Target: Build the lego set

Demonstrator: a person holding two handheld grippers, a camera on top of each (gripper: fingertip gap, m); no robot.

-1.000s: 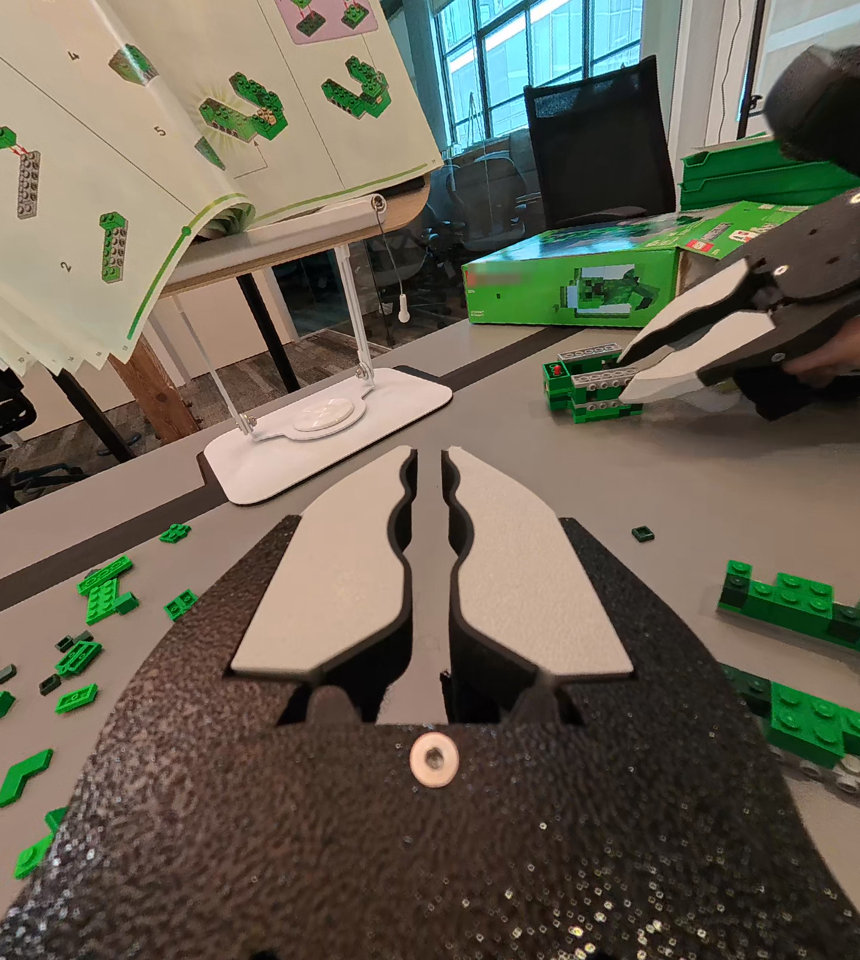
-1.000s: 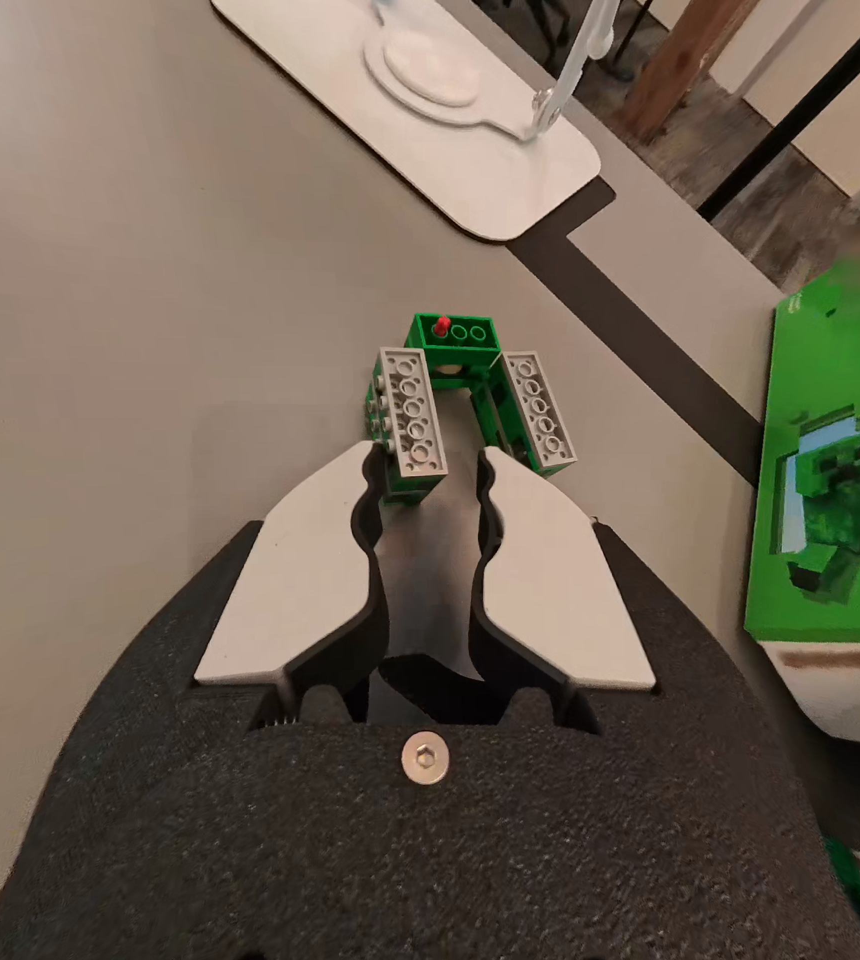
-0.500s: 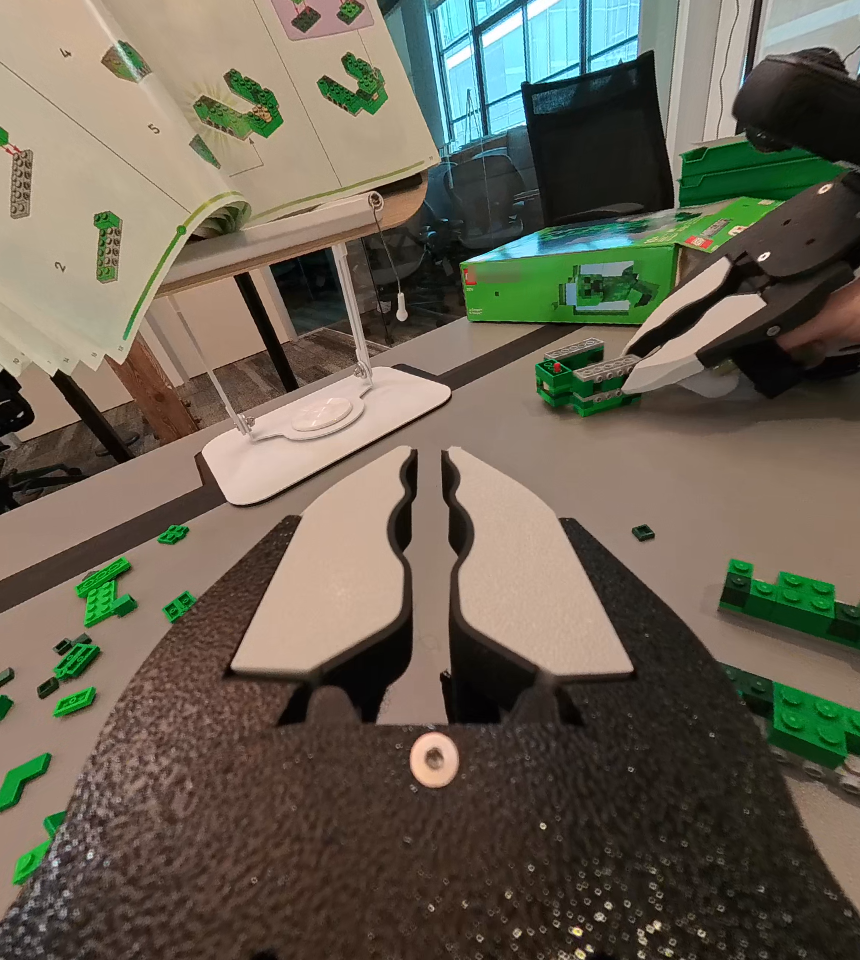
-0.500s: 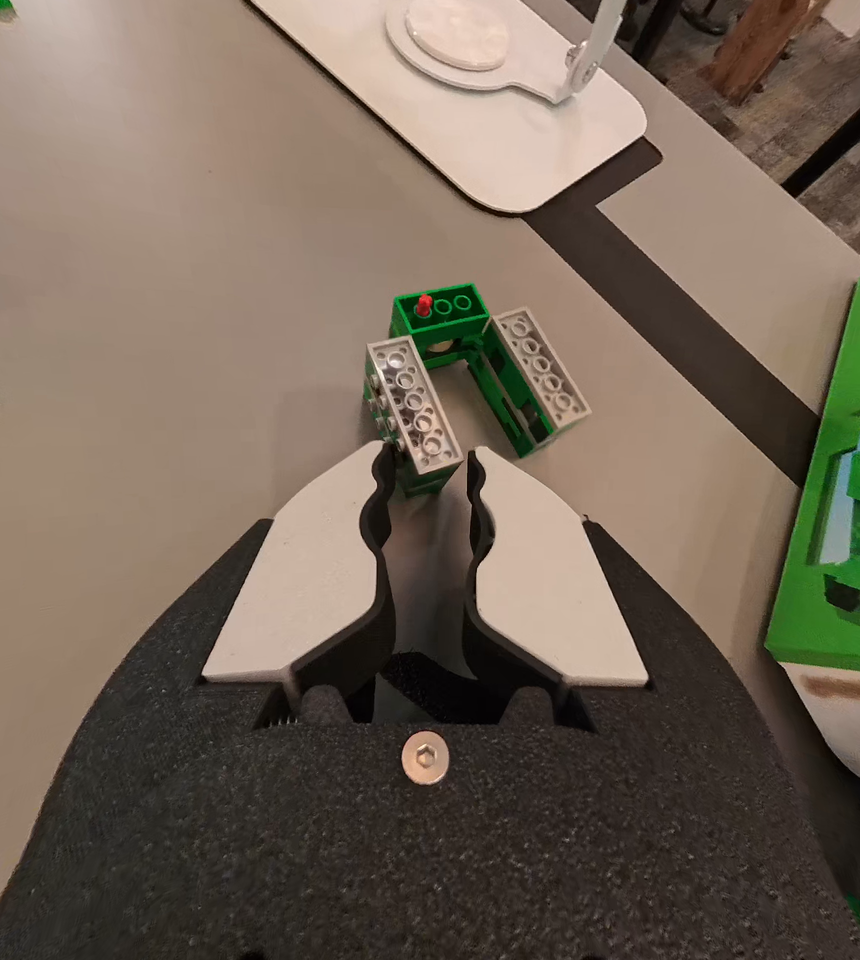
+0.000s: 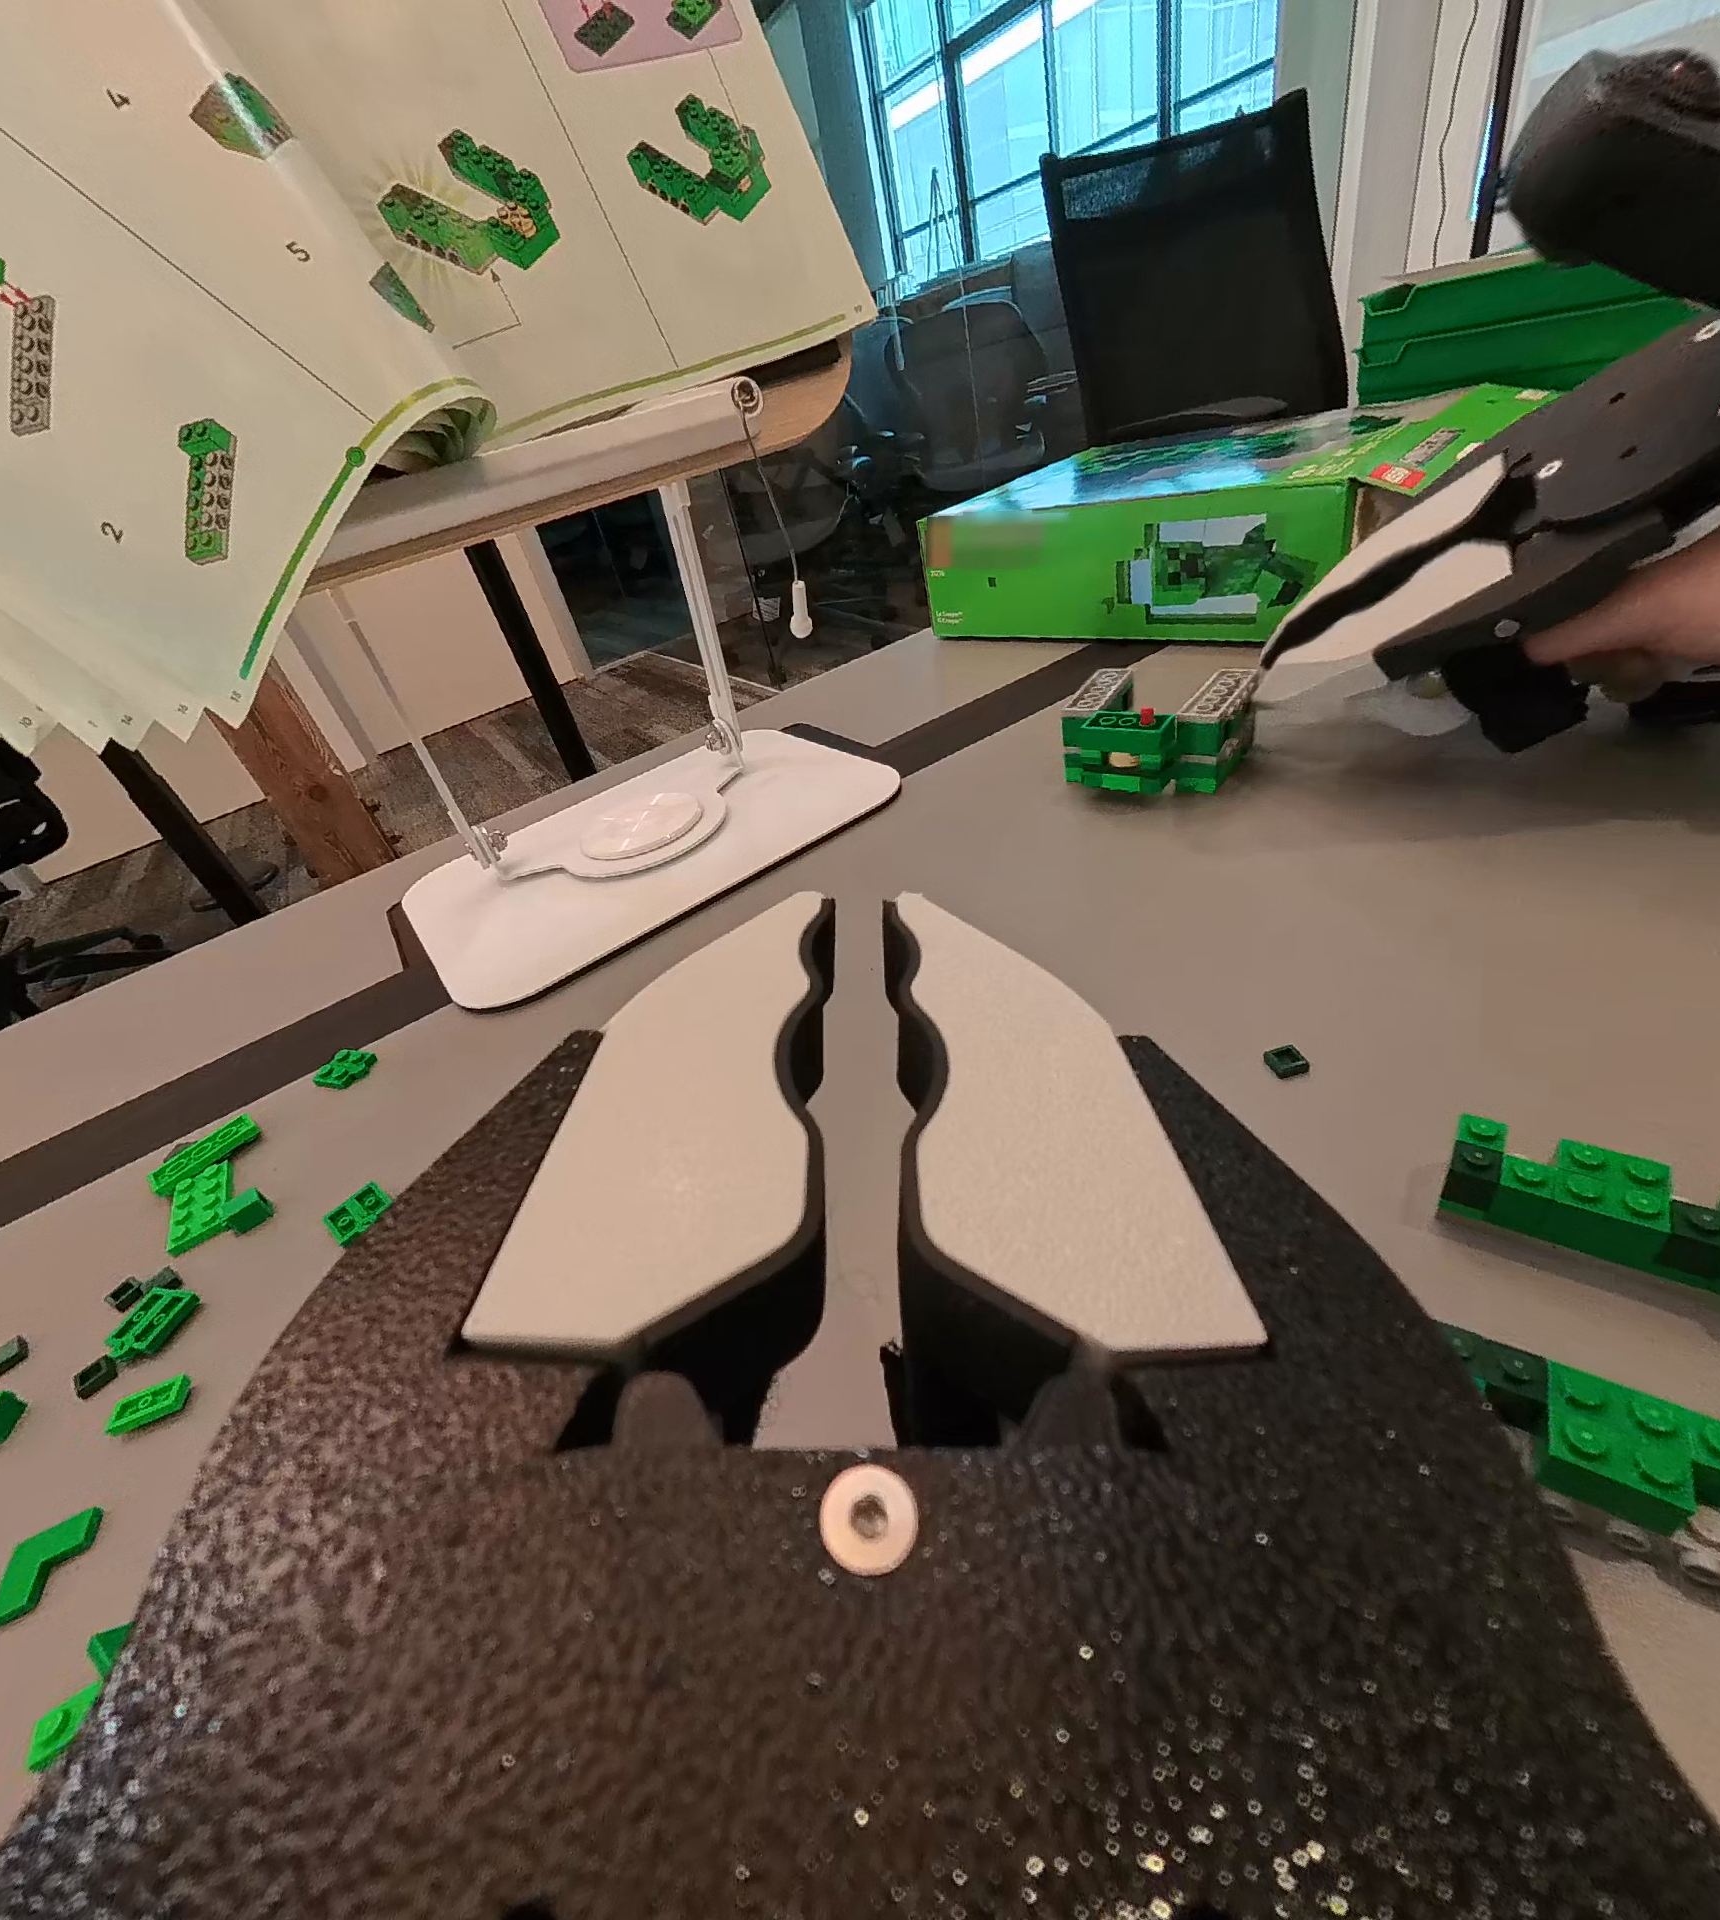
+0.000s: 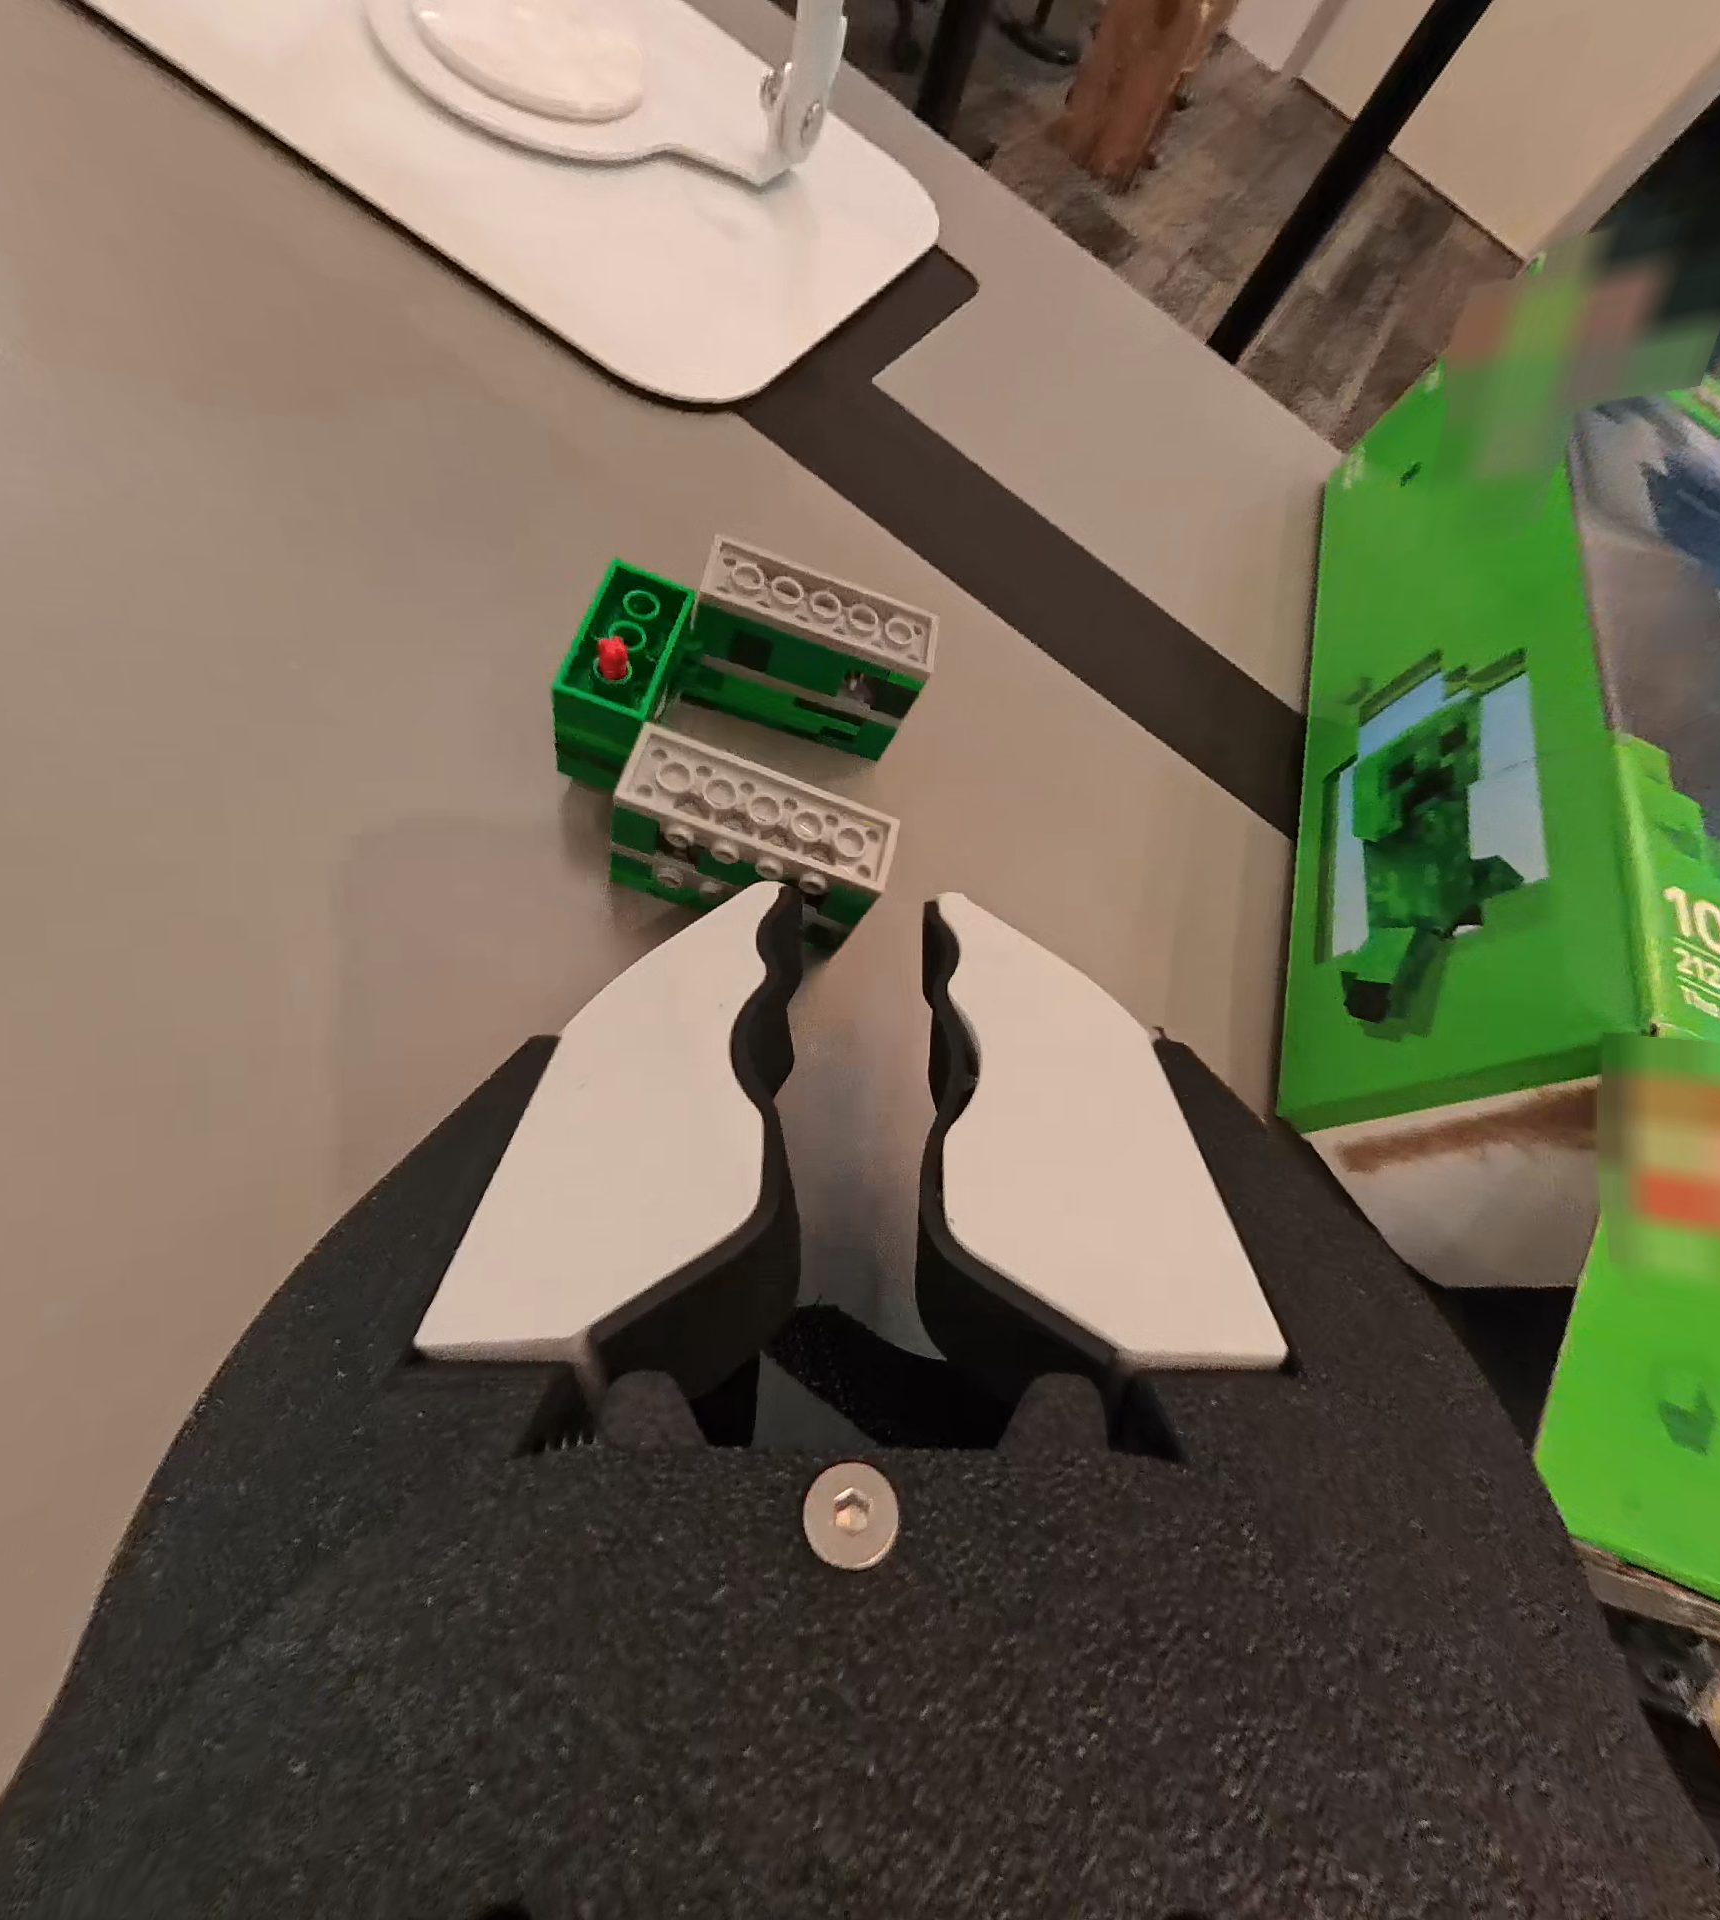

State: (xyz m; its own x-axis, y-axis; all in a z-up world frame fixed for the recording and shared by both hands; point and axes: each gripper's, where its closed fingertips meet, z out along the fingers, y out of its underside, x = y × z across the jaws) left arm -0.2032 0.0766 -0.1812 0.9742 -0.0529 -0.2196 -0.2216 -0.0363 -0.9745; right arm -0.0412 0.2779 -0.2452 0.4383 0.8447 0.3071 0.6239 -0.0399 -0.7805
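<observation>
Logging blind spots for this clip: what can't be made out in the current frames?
- Right gripper: in the right wrist view its left finger overlaps the U-shaped assembly; contact cannot be told.
- Green frame build: cut off by the left wrist view's right edge.
- Instruction booklet: top and left cut off in the left wrist view.
- Set box: patches mosaicked; right side cut off in the right wrist view.
- Table beneath the left gripper: hidden by its body.

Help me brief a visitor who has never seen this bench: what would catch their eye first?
Probably the small green and grey U-shaped assembly with its red pin, alone on the grey table, the open right gripper at its near end. Next, the bright green set box at the right, and the open instruction booklet on a white stand, above scattered loose green pieces.
</observation>
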